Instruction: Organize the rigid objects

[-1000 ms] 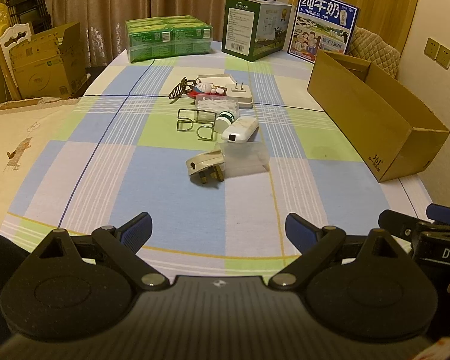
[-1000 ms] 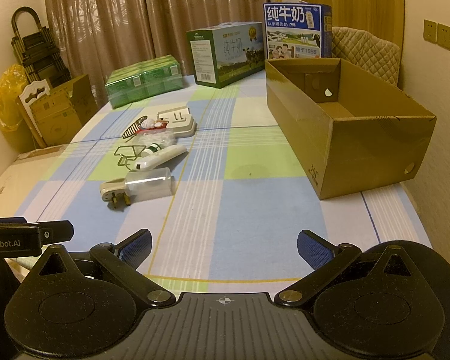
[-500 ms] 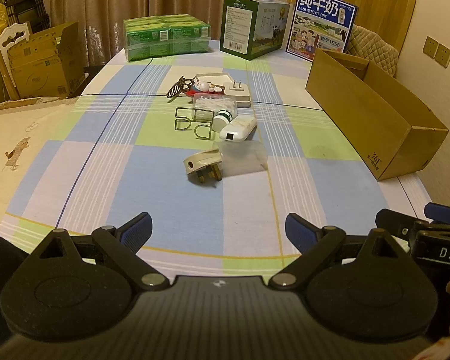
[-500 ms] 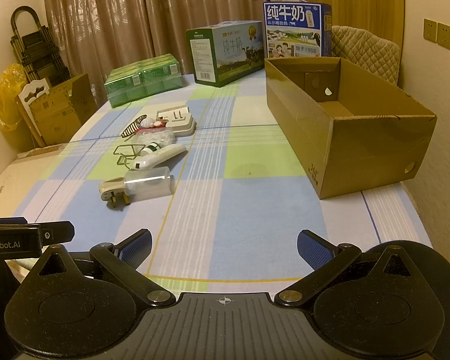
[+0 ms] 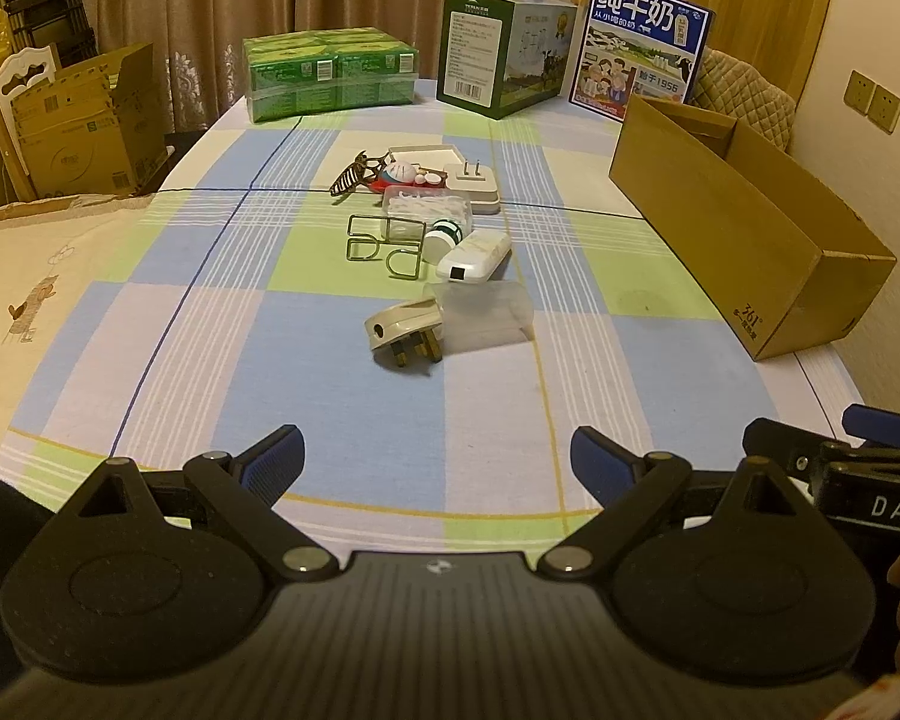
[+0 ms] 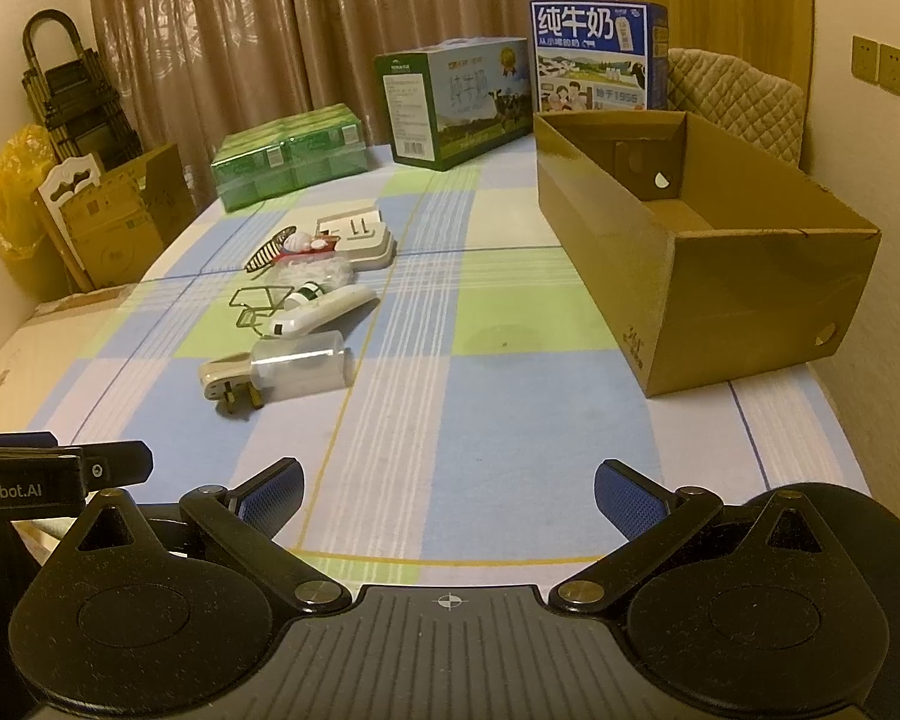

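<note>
A cluster of small rigid items lies mid-table: a beige three-pin plug (image 5: 403, 329) (image 6: 225, 381), a clear plastic cup on its side (image 5: 486, 313) (image 6: 300, 365), a white remote-like device (image 5: 473, 256) (image 6: 324, 312), wire clips (image 5: 384, 243), a clear box of small white pieces (image 5: 429, 210), a white adapter (image 5: 471, 180) and a striped hair clip (image 5: 354, 174). An open cardboard box (image 5: 744, 228) (image 6: 708, 252) stands at the right. My left gripper (image 5: 438, 465) is open and empty at the near edge. My right gripper (image 6: 448, 495) is open and empty too, beside it.
At the table's far end stand a green wrapped pack (image 5: 330, 72), a green carton (image 5: 504, 51) and a blue milk carton (image 5: 642, 39). Cardboard boxes (image 5: 78, 126) and a chair sit left of the table. A quilted chair back (image 6: 738, 96) is behind the open box.
</note>
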`<state>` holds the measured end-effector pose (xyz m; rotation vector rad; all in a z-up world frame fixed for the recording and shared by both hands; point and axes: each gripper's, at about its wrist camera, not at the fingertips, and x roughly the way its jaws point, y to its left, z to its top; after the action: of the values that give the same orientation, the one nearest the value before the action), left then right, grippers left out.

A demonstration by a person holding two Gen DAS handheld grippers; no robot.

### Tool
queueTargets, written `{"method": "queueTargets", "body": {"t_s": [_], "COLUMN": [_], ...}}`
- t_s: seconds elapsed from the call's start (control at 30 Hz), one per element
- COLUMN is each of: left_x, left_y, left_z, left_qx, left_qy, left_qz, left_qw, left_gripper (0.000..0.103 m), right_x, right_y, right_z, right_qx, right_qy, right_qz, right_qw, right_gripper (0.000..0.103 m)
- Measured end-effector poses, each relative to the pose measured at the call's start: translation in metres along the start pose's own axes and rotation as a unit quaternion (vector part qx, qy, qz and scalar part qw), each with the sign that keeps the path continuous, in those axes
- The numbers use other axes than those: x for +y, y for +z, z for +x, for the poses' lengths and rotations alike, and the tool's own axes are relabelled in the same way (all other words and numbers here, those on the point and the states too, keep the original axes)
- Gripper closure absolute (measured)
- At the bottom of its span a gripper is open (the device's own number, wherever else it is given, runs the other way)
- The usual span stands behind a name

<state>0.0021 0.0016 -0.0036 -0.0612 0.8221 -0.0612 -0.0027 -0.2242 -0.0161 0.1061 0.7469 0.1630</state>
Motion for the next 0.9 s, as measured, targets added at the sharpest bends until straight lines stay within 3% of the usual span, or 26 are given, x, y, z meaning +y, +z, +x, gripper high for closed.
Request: {"method": "queueTargets", "body": {"t_s": [0.4, 0.7, 0.9], "left_x": [0.003, 0.027, 0.044], "left_y": [0.010, 0.044, 0.062], "left_z": [0.005, 0.023, 0.051], "left_qx": [0.000, -0.018, -0.006], "left_qy": [-0.011, -0.012, -0.022], "left_qz": [0.012, 0.061, 0.100], "left_qw": [0.9999, 0.9979, 0.9947], "left_gripper": [0.009, 0.011, 0.011], "right_x": [0.006, 0.015, 0.023], "right_y": [0.008, 0.027, 0.041], "right_z": [0.010, 0.034, 0.066], "right_qx": [0.006, 0.001, 0.003], "right_qy": [0.011, 0.026, 0.048], "right_qz": [0.000, -0.043, -0.064], "right_qw": [1.000, 0.999, 0.997], "right_gripper": [0.002, 0.002, 0.002]}}
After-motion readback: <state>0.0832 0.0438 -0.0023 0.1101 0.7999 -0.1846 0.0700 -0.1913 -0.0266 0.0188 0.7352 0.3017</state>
